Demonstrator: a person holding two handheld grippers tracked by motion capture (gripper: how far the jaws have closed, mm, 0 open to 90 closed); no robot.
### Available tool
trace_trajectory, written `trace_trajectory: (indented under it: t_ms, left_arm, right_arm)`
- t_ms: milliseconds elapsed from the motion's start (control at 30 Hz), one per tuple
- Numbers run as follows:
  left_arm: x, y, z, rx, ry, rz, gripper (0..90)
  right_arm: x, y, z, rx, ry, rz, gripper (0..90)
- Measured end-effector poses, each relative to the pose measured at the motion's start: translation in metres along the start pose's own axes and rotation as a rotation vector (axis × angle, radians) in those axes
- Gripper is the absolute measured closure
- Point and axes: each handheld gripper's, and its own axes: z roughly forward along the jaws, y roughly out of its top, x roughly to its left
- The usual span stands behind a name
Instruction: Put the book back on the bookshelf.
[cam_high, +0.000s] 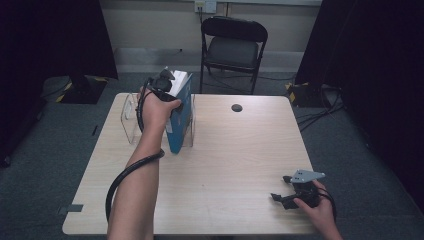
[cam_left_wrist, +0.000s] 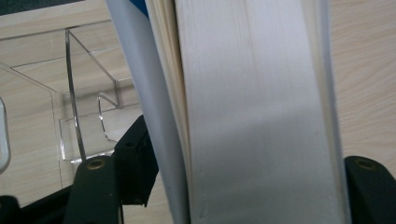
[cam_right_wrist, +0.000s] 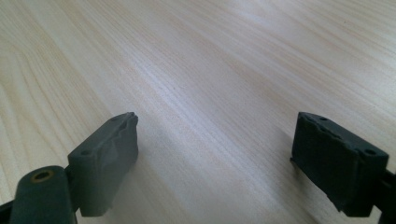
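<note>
Wooden table (cam_high: 225, 165), blue book (cam_high: 181, 117), label unreadable

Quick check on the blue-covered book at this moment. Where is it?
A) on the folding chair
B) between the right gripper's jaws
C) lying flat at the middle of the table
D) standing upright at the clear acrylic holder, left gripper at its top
D: the high view shows the blue book upright at the clear holder, with the left gripper at its top edge; the right gripper is open and empty near the table's corner.
</note>
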Motion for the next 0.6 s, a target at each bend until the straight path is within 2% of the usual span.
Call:
trace_trajectory:
  t_ms: [67, 367, 500, 600]
  left_arm:
    - [0.000, -0.001, -0.001, -0.014, -0.003, 0.005, 34.2]
    - [-0.002, -0.004, -0.009, -0.010, -0.042, 0.034, 29.6]
    - [-0.001, -0.007, -0.012, -0.012, -0.049, 0.023, 27.7]
    - [0.001, -0.010, -0.016, -0.016, -0.055, 0.034, 27.3]
  right_arm:
    - [0.000, 0.000, 0.000, 0.000, 0.000, 0.000, 13.8]
    - [0.000, 0.000, 0.000, -0.001, -0.001, 0.002, 13.8]
    - [0.000, 0.000, 0.000, -0.001, 0.000, 0.001, 13.8]
    - [0.000, 0.000, 0.000, -0.001, 0.000, 0.001, 13.8]
